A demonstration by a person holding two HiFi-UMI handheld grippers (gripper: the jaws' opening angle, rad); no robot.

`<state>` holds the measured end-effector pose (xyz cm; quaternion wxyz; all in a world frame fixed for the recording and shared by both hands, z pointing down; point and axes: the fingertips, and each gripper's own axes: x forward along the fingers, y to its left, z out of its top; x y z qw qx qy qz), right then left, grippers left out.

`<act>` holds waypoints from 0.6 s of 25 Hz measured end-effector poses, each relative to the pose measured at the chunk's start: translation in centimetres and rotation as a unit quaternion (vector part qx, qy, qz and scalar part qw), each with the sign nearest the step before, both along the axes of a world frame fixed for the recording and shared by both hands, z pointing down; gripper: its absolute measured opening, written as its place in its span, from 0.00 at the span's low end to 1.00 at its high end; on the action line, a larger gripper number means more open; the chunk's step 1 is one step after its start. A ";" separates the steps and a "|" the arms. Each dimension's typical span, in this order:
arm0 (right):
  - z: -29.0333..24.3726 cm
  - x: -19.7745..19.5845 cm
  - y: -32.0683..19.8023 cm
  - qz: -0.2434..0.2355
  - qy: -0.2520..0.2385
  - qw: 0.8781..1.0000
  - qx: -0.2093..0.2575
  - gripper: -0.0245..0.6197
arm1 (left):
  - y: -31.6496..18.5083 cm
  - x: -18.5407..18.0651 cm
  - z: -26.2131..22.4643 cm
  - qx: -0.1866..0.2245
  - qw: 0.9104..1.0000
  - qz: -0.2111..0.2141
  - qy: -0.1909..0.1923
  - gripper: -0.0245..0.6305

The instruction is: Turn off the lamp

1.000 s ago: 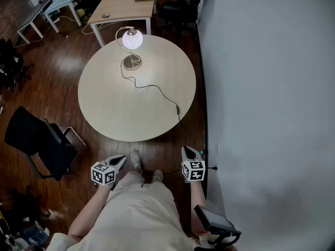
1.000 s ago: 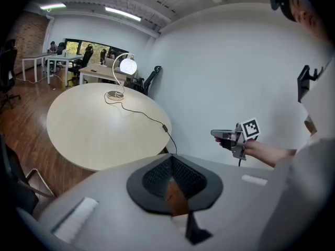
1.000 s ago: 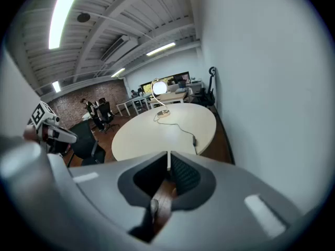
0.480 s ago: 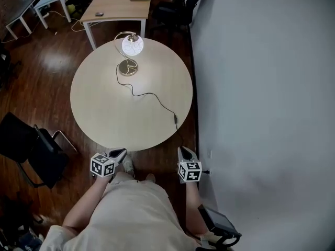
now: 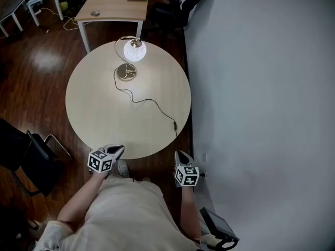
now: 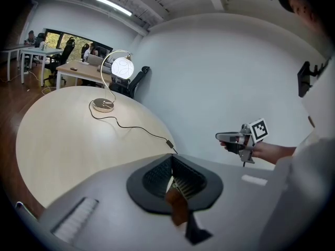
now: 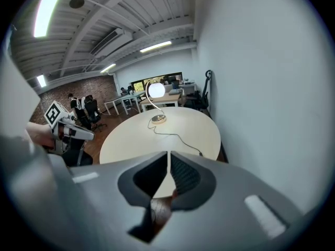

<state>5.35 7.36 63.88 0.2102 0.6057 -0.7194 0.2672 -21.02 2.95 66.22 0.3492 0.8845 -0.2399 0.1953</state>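
**Lamp Lit; Both Grippers Closed and Empty at the Near Edge of the Table**

**Task object.** The lamp stands upright on the round table, close to its far edge and slightly left of centre as the head view shows it. Its globe glows white, so the lamp is on. A thin curved stem joins the globe to a round, brass-coloured base, which sits flat on the tabletop.

**Cable.** A dark cord leaves the base and runs in loose bends across the top toward the near right edge. An inline switch lies on the tabletop just inside that edge. Past the switch, the cord drops over the edge on the wall side.

**Left gripper.** The left gripper is held at the near edge of the table, tips pointing toward the lamp. In the left gripper view the ribbed pads meet at the tips. The jaws are together, with nothing between them. It is well apart from the lamp and from the switch.

**Right gripper.** The right gripper is held off the near right edge, over the floor between the table and the white wall. The right gripper view shows its jaws closed to a thin seam, with nothing held. The switch is the nearest part of the lamp to it, but the two are apart.

**Surroundings.** A rectangular desk stands beyond the far edge of the table. A black chair stands off its near left edge.
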 end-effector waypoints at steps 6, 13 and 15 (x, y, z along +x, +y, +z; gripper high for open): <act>-0.2 -2.1 -1.6 0.007 0.010 1.000 0.000 0.07 | -2.1 -1.7 0.6 0.001 1.000 0.014 0.008 0.04; -0.5 -3.1 -2.9 0.002 0.020 1.000 -0.004 0.07 | -3.8 -3.0 0.5 0.002 1.000 0.005 0.014 0.04; -0.4 -2.7 -3.3 0.001 0.022 1.000 -0.005 0.07 | -4.0 -2.9 0.6 0.000 1.000 0.001 0.016 0.04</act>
